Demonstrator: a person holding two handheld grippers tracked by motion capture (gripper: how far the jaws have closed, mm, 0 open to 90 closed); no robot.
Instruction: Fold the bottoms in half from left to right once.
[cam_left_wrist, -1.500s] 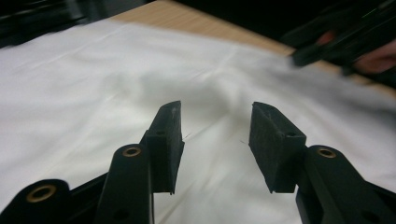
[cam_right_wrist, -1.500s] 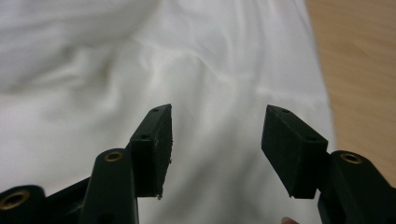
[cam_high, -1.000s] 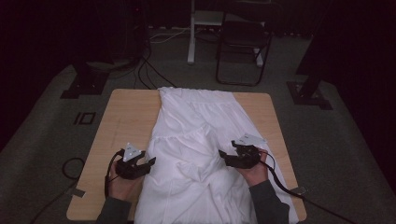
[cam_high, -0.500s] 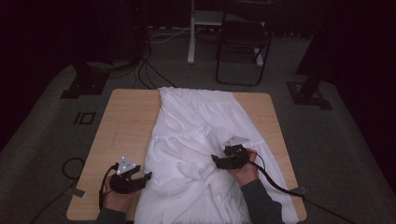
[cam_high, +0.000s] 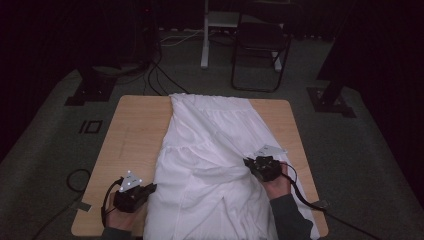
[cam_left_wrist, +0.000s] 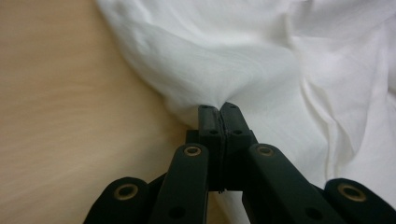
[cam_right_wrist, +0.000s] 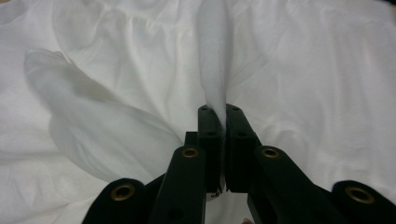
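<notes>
The garment (cam_high: 215, 165) lies lengthwise down the middle of the surface (cam_high: 132, 135), from the far edge to the near edge, bare surface on either side. The left gripper (cam_high: 150, 188) sits at the garment's near left edge, jaws closed on the cloth there. The right gripper (cam_high: 248, 162) sits on the garment's right half, jaws pinching a fold. Behind the surface, a chair (cam_high: 260, 47) stands on the floor.
</notes>
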